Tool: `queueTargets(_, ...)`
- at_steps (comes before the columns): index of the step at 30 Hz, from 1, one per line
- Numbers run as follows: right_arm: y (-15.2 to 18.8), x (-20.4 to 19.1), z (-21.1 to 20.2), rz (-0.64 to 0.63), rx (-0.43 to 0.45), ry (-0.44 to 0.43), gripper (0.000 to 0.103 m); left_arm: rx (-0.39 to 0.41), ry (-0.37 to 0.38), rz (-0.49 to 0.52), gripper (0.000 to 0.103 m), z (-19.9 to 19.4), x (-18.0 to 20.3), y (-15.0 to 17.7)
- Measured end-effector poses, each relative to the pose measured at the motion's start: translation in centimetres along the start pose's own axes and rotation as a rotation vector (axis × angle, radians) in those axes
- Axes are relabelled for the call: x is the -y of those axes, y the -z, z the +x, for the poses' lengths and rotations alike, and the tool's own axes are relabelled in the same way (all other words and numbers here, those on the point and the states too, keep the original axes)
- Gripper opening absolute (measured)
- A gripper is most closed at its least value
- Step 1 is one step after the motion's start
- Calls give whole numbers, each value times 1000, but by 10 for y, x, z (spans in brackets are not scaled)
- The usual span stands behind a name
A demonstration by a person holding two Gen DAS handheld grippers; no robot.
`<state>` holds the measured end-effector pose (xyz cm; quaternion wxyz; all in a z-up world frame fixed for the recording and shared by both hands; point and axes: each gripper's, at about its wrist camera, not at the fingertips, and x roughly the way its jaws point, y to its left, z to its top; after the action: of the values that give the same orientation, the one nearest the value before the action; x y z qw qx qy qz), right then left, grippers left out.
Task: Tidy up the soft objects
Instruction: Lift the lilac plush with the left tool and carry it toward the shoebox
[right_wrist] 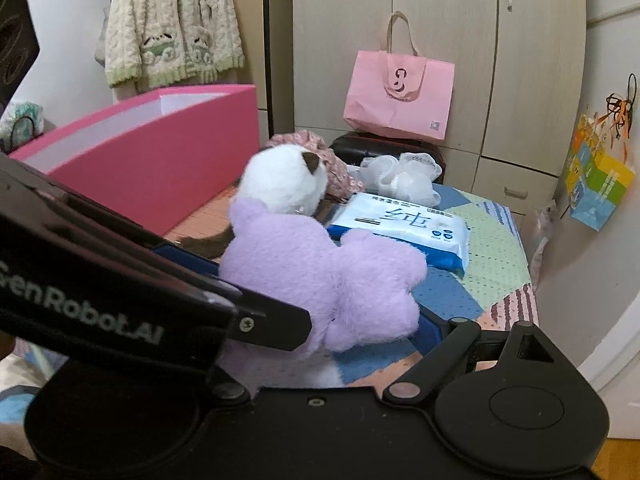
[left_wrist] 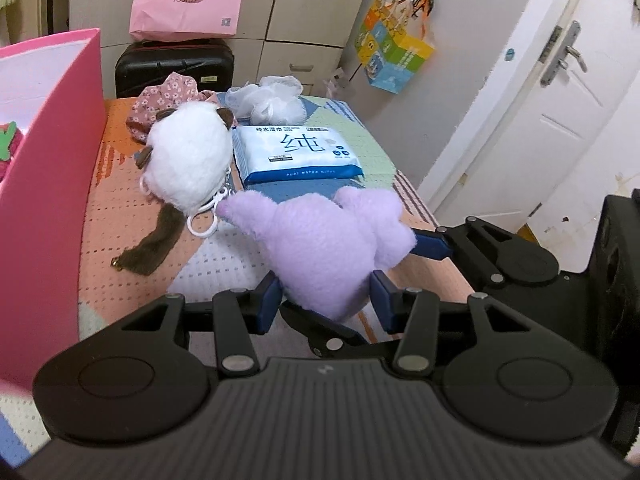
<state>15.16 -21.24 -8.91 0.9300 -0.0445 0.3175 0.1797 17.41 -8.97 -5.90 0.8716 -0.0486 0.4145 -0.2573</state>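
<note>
The left gripper (left_wrist: 326,300) is pinching the near end of a purple plush toy (left_wrist: 320,236) between its blue pads, its jaws narrowed onto the soft body. The right gripper (right_wrist: 320,300) is standing with its jaws wide; one blue finger is lying against the toy's right side, and whether it is pressing cannot be told. The toy is hanging just above the patchwork bedspread (left_wrist: 120,208), near a white plush cat (left_wrist: 188,160) with a key ring. Beyond them a pack of wet wipes (left_wrist: 298,152) is lying flat, with a white mesh sponge (left_wrist: 266,98) and a floral cloth (left_wrist: 160,100) farther back. A pink box (left_wrist: 48,184) is standing open at the left.
</note>
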Motion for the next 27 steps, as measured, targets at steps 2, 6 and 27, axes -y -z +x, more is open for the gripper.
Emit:
queueTargets(2,2,-4,-6,4,5,-9,92,-2,8,-1,47,-7,0,4)
queueTargets(6,4,-13,-16,-6,1,-15,92,-15,15,5,47,-17,2,10)
queueTargets(27,-19,-69,-66,-118,-69,-157,94,-147,85,54,46,-101,-10,18)
